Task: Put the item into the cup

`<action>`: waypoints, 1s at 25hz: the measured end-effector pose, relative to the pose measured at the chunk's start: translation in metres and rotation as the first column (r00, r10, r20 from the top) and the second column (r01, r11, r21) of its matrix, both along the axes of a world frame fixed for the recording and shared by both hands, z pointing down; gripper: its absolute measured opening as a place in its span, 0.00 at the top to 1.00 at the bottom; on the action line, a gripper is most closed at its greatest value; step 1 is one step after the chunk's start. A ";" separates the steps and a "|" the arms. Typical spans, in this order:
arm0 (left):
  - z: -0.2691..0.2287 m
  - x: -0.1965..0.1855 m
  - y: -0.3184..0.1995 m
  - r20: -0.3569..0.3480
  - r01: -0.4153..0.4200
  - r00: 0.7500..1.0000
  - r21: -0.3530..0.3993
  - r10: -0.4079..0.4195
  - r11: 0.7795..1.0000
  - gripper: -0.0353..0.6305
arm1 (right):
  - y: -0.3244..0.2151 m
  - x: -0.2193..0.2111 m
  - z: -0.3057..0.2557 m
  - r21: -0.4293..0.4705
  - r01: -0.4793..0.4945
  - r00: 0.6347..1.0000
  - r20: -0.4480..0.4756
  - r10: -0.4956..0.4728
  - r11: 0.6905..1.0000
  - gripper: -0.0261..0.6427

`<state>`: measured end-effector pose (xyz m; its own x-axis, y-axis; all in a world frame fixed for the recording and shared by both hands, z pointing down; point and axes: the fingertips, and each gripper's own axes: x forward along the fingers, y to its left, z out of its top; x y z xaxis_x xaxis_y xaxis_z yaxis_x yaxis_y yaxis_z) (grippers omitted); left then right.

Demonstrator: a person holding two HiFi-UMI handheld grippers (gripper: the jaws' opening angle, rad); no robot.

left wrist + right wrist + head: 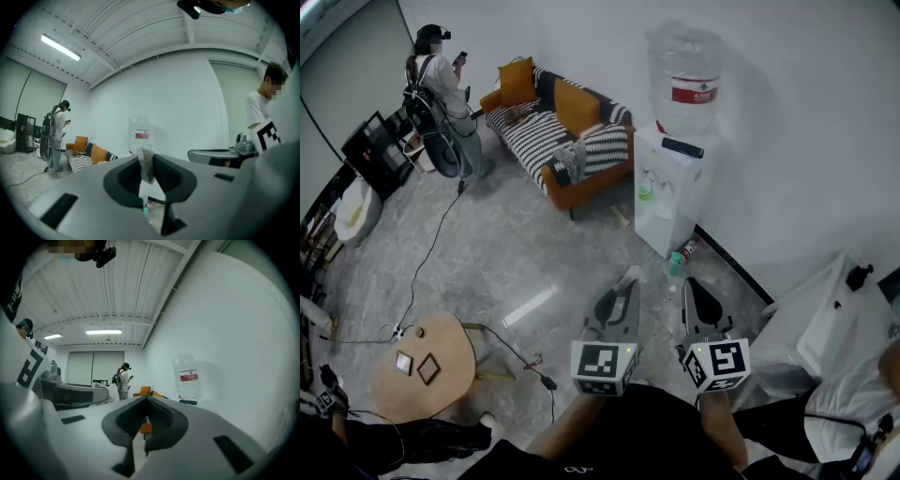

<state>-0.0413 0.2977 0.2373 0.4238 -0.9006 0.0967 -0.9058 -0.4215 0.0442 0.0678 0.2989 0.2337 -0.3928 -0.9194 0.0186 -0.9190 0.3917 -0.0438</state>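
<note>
1. The left gripper (625, 284) is held out level, well short of the water dispenser (667, 211) and aimed towards it. Its jaws are clamped on the item (146, 165).
2. The item is seen as a small, pale, crumpled scrap. It is pinched between the jaw tips, with its upper end poking up above them. So it is kept in the air, well apart from the dispenser. What it is made of cannot be told.
3. The right gripper (147, 398) is carried just beside the left one and about as far from the dispenser. Its jaws are pressed together, and nothing is caught between them.
4. A big clear bottle (684, 75) with a red label is stood on top of the dispenser.
5. A small green thing (645, 193) is lodged in the dispenser's tap recess. Whether it is the cup cannot be told.
6. A small floor bottle (676, 263) is spotted at the dispenser's foot, between the dispenser and the grippers.
7. A striped sofa (567, 141) with orange cushions is set just left of the dispenser, along the same wall.
8. A standing person (441, 94) is seen beyond the sofa's far end, well apart from the dispenser, with a small device held up.
9. A round wooden table (441, 349) is placed well apart from the dispenser, off to the left gripper's side.
</note>
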 end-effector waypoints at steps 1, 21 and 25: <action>-0.001 0.000 0.000 -0.002 0.000 1.000 0.004 0.000 1.000 0.85 | 0.000 0.000 -0.001 0.004 -0.001 1.000 -0.004 0.001 1.000 0.95; -0.007 0.014 -0.011 -0.012 0.022 1.000 0.024 -0.022 0.999 0.85 | -0.009 0.016 -0.014 0.032 0.014 1.000 0.012 -0.014 0.999 0.95; -0.008 0.010 -0.016 0.001 0.047 0.999 0.024 -0.047 0.999 0.85 | -0.009 0.011 -0.020 0.040 0.056 0.998 0.015 -0.057 0.998 0.95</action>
<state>-0.0316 0.2816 0.2289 0.3812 -0.9214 0.0752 -0.9245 -0.3798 0.0332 0.0783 0.2896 0.2136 -0.4439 -0.8958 -0.0239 -0.8948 0.4445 -0.0423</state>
